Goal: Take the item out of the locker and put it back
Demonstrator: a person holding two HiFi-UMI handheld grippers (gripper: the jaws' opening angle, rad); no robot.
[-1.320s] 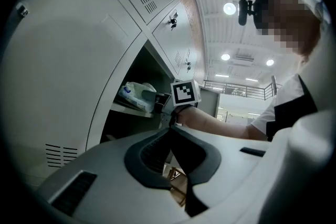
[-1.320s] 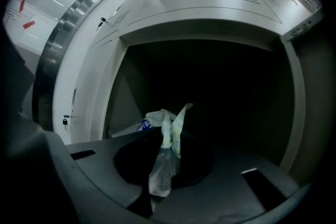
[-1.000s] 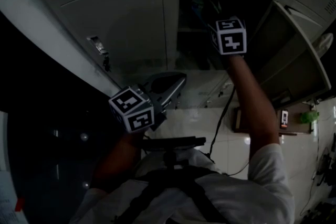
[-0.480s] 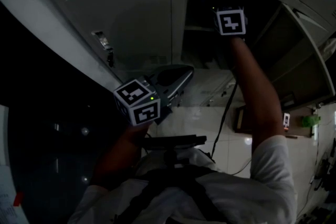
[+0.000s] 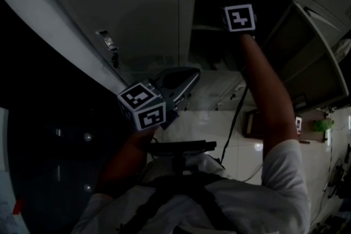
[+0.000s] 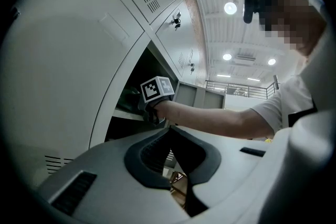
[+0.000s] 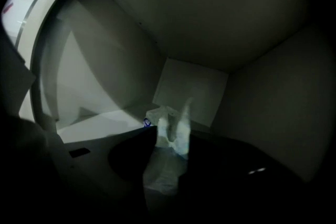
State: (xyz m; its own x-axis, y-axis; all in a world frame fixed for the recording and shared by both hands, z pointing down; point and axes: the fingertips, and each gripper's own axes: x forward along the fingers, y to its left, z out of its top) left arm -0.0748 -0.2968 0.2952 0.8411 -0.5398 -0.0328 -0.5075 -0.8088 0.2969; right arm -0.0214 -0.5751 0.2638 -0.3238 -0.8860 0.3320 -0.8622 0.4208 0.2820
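The item is a pale crumpled plastic bag [image 7: 171, 136] standing on the floor of the open locker compartment [image 5: 215, 5]. My right gripper [image 7: 167, 168] reaches deep into that compartment. Its jaws are opening, the bag lies in the gap between them, and the pads stand off it. In the head view only its marker cube [image 5: 239, 17] and the forearm show. My left gripper [image 6: 169, 131] hangs outside and below the locker, shut with nothing in it. In the head view it [image 5: 191, 76] points at the closed door.
The compartment's door [image 5: 310, 63] stands swung open at the right. A closed locker door [image 5: 137, 19] with a latch [image 5: 107, 44] is at the left. Dark walls and a lit back panel [image 7: 191, 89] close in the compartment. A cable [image 5: 233, 123] hangs under the right arm.
The right gripper has pushed up and further into the compartment, then held still. The left gripper has shifted slightly to the right.
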